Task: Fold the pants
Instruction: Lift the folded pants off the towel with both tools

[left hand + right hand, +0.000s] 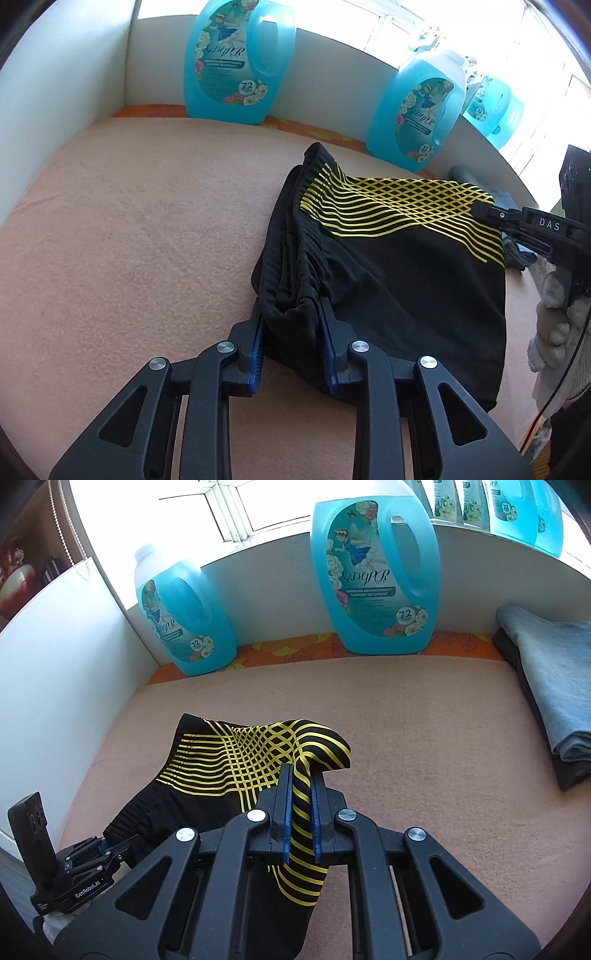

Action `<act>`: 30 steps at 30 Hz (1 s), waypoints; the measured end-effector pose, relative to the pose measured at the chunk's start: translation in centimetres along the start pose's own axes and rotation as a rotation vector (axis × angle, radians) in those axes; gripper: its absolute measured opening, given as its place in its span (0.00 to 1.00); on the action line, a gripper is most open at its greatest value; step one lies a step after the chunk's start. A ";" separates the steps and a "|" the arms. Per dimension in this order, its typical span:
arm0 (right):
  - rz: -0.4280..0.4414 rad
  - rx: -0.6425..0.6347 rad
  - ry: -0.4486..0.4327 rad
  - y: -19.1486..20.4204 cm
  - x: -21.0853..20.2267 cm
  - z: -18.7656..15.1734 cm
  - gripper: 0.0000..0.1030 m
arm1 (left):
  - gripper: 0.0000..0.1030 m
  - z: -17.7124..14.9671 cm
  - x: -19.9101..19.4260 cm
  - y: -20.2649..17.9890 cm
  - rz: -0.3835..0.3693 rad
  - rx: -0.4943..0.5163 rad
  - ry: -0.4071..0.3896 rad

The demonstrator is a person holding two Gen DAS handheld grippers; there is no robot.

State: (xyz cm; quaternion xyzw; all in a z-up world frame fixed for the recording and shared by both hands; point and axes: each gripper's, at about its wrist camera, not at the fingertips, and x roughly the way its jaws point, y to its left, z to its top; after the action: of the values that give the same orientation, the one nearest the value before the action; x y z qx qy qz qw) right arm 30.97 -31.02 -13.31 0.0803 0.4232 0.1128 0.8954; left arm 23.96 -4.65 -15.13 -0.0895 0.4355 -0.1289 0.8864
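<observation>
The black pants (388, 280) with a yellow lattice print hang slightly above and partly rest on the pink tabletop (129, 240), stretched between two grips. The left gripper (291, 332) is clamped on the bunched elastic waistband at the near-left corner; the right gripper (302, 805) is clamped on a fold of the printed fabric at the opposite, hem end. Holding both ends this way likely keeps the cloth taut and level so one half can be carried over the other for the fold. The far edge of the garment sags toward the tabletop, so it may drag or wrinkle if moved low.

Further out, two large blue detergent bottles (373, 576) stand along the far edge against the white wall, with more on the sill beyond. A folded stack of grey-blue clothes (550, 686) lies at the far right, well apart from the pants. Nothing sits between the garment and the open pink surface to its left, so that side seems free for laying it down
</observation>
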 end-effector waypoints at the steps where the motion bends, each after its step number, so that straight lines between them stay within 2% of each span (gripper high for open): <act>1: 0.003 -0.002 0.001 -0.1 0.1 -0.1 0.09 | 0.35 0.0 -0.1 -0.2 0.036 0.014 -0.001; 2: 0.005 -0.005 0.001 -0.1 0.2 -0.1 0.09 | 0.43 -0.1 -0.3 -0.2 0.073 0.019 -0.006; 6: 0.018 -0.012 0.000 -0.1 0.5 -0.2 0.09 | 0.57 -0.5 -0.7 0.7 0.117 -0.026 0.000; 8: 0.020 -0.013 0.000 -0.1 0.7 -0.3 0.09 | 0.57 -0.6 0.2 0.7 0.097 -0.042 0.038; 13: 0.024 0.014 -0.003 -0.7 1.1 -0.5 0.09 | 0.58 -1.1 0.4 -0.7 0.154 0.002 -0.003; 14: 0.024 0.027 -0.002 -0.8 1.2 -0.6 0.09 | 0.53 -1.1 0.4 -0.8 0.141 0.003 -0.003; 15: 0.026 0.034 -0.002 -0.8 1.4 -0.8 0.09 | 0.35 -1.1 0.3 -0.8 0.130 -0.003 -0.007; 18: 0.031 0.039 0.002 -0.6 1.7 -1.1 0.09 | 0.16 -1.0 0.1 -0.4 0.072 -0.048 0.003; 19: 0.031 0.037 0.005 -0.4 1.7 -1.1 0.09 | 0.14 -1.0 0.1 -0.3 0.039 -0.064 0.005; 25: 0.015 -0.013 -0.030 1.1 -0.4 -0.2 0.09 | 0.13 -0.2 -1.7 0.0 -0.051 -0.127 -0.036; 30: 0.005 -0.050 -0.074 2.3 -3.0 0.8 0.09 | 0.12 0.9 -3.9 -1.3 -0.084 -0.092 -0.079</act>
State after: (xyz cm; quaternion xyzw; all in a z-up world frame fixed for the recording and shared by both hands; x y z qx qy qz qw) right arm 29.42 -29.63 -10.03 0.0629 0.3865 0.1225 0.9120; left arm 22.18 -4.66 -11.25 -0.1535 0.4017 -0.1423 0.8915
